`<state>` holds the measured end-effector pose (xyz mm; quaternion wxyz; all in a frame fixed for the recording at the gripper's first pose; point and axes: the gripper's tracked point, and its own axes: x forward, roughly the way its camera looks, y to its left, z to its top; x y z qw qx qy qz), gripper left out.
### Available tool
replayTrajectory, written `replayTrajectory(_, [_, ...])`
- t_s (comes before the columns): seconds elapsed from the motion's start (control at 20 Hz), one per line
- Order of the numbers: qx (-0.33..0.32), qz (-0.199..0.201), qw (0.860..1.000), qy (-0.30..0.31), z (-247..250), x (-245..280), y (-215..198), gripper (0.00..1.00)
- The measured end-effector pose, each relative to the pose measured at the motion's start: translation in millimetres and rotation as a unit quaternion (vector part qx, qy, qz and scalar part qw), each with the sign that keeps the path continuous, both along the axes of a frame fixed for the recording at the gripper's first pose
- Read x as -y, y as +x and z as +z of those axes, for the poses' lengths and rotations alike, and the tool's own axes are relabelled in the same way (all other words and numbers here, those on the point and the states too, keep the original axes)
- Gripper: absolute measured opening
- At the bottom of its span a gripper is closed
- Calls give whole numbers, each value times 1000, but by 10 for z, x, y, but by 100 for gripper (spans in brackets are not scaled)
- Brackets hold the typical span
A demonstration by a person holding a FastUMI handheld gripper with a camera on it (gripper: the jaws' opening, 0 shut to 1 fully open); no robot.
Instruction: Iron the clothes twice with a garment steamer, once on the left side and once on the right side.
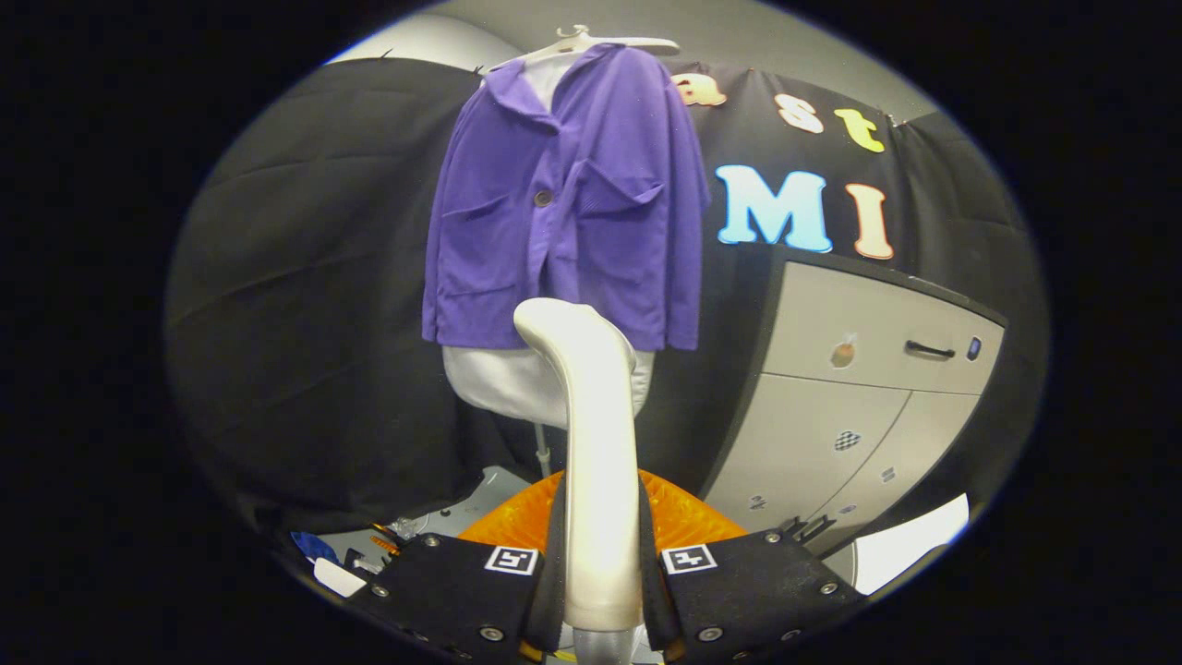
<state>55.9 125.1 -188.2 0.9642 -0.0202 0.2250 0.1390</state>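
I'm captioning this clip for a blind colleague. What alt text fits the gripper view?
The gripper is shut on a cream garment steamer, whose head rises toward a purple jacket hanging on a white hanger ahead. A grey cabinet stands to the jacket's right, before a black cloth wall.
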Motion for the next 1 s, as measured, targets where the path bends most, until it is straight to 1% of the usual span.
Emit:
replayTrajectory(0.15, [27,-34,999,20,311,401,-70,34])
replayTrajectory(0.25, [49,-48,997,19,514,642,-124,34])
replayTrajectory(0.5, [88,-64,993,47,1033,1062,-328,34])
replayTrajectory(0.85, [160,-104,977,91,1910,1705,-613,34])
replayTrajectory(1.0, [187,-126,969,103,2148,1892,-761,34])
